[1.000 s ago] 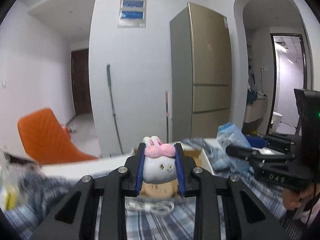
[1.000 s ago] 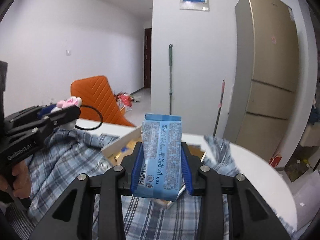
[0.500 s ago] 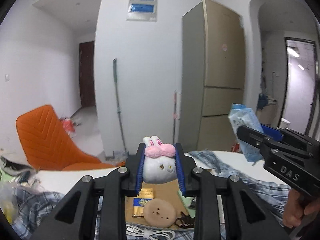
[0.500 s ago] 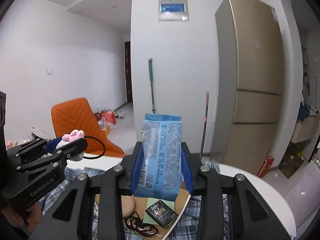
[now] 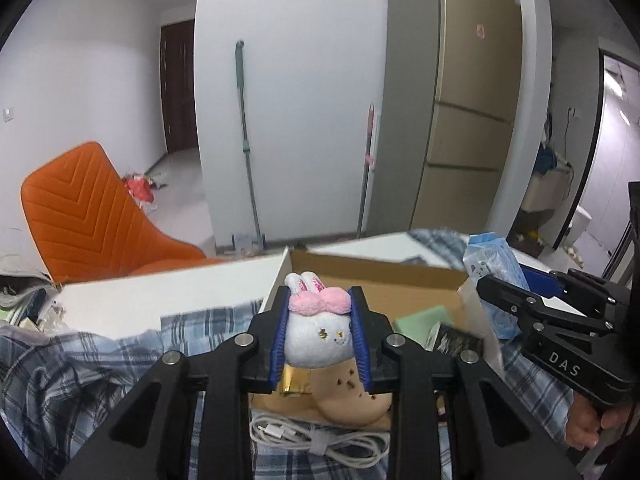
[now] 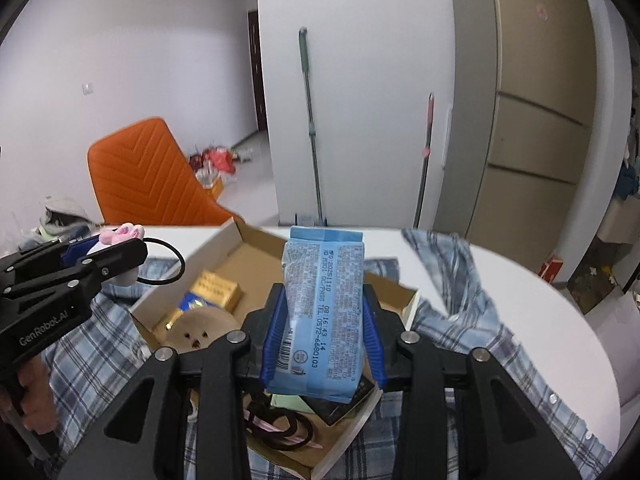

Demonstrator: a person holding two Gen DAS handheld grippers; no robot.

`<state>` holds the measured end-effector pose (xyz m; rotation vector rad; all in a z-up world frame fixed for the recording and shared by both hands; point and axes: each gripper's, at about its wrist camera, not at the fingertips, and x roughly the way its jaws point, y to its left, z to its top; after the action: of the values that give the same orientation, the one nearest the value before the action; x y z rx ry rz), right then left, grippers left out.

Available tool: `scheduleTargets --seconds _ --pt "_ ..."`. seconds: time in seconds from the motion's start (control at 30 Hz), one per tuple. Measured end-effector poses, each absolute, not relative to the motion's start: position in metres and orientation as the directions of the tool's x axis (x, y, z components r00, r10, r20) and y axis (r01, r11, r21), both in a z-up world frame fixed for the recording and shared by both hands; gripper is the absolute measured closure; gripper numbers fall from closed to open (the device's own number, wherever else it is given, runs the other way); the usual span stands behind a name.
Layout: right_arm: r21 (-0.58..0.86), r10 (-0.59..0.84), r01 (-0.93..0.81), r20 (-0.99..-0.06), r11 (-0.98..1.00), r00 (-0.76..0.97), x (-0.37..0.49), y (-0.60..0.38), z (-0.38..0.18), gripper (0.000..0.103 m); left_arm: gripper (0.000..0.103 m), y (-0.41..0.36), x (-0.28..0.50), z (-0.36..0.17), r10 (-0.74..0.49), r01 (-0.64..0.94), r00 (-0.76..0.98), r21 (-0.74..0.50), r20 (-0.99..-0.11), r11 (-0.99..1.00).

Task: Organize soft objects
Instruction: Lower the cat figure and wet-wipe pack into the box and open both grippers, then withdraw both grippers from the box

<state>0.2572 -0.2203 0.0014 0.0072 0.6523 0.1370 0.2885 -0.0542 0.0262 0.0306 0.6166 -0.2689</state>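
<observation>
Above the cardboard box point(image 6: 224, 240): 2 grippers, left gripper point(image 5: 320, 332) pinching plush bunny point(image 5: 318, 340), right gripper point(image 6: 322, 336) squeezing blue packet point(image 6: 322, 312); risks a collision or a drop outside the box.

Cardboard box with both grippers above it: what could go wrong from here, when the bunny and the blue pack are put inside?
1. The cardboard box already holds several things, so the plush bunny may land on them and roll out.
2. The left gripper and the right gripper are close together over the box; they could bump.
3. The blue tissue pack is tall and could tip over the box's low wall.
</observation>
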Motion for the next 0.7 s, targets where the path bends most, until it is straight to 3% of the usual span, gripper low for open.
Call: scheduleTargets --seconds 0.17,0.2,0.27,0.3,0.33,0.7 --pt "0.062 0.149 -0.144 -0.671 0.988 0.727 0.266 -0.22 -0.019 0.065 0.074 -0.055 0.299 0.006 -0.237 0.265 0.745 -0.048 -0.624 0.963" --pt "0.066 0.152 -0.147 -0.68 0.987 0.717 0.267 -0.221 -0.022 0.063 0.069 -0.055 0.297 0.003 -0.233 0.265 0.743 -0.045 -0.627 0.963" --pt "0.059 0.146 -0.146 -0.692 0.987 0.707 0.269 -0.221 -0.027 0.043 0.042 -0.056 0.297 0.0 -0.231 0.267 0.739 -0.04 -0.633 0.963" --pt "0.049 0.135 -0.141 -0.693 0.989 0.708 0.27 -0.219 -0.029 0.041 0.022 -0.055 0.294 -0.001 -0.227 0.262 0.747 -0.037 -0.625 0.964" --pt "0.039 0.127 -0.138 -0.689 0.99 0.714 0.269 -0.219 -0.029 0.04 0.019 -0.055 0.29 0.002 -0.21 0.248 0.767 -0.023 -0.606 0.969" --pt "0.059 0.152 -0.15 -0.644 0.987 0.75 0.258 -0.219 -0.01 0.04 0.019 -0.055 0.271 0.03 -0.191 0.229 0.823 0.005 -0.536 0.973"
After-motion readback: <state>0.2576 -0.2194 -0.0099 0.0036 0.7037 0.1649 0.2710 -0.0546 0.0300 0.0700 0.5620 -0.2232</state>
